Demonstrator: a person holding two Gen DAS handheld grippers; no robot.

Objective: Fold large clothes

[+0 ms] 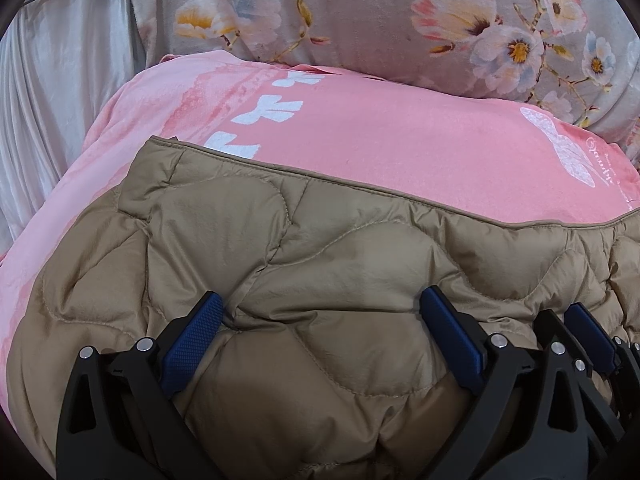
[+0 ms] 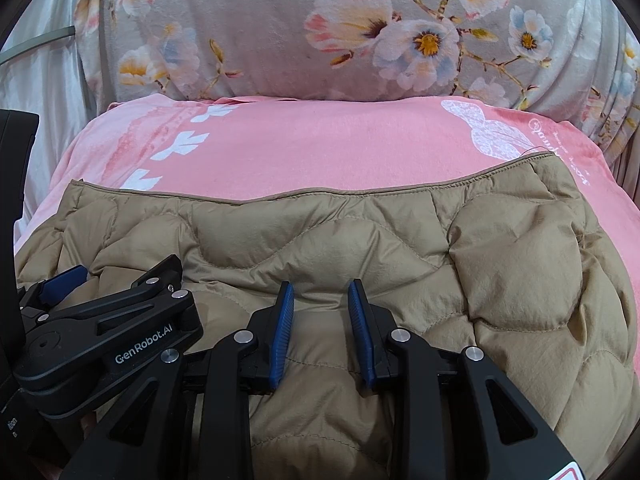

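Both tongs press the tan jacket (image 2: 320, 240) at 6 o'clock, flattening it: left gripper (image 1: 320, 320) spread wide, right gripper (image 2: 320, 332) half-open, neither gripping.

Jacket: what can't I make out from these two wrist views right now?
- Jacket near half: cut off by the bottom edge in both views, partly behind the left gripper and right gripper.
- Sleeves, collar: not visible in either view.
- Cursive print on the pink blanket: too small to read.

Quilted jacket (image 2: 360, 240) cut off by lower frame edge in both views; near part hidden under claws. Pink blanket (image 2: 320, 148) script print by butterfly too small to read. Floral cushion (image 2: 260, 32) top cropped. Left claw (image 2: 120, 276) partly out of frame in right wrist view.
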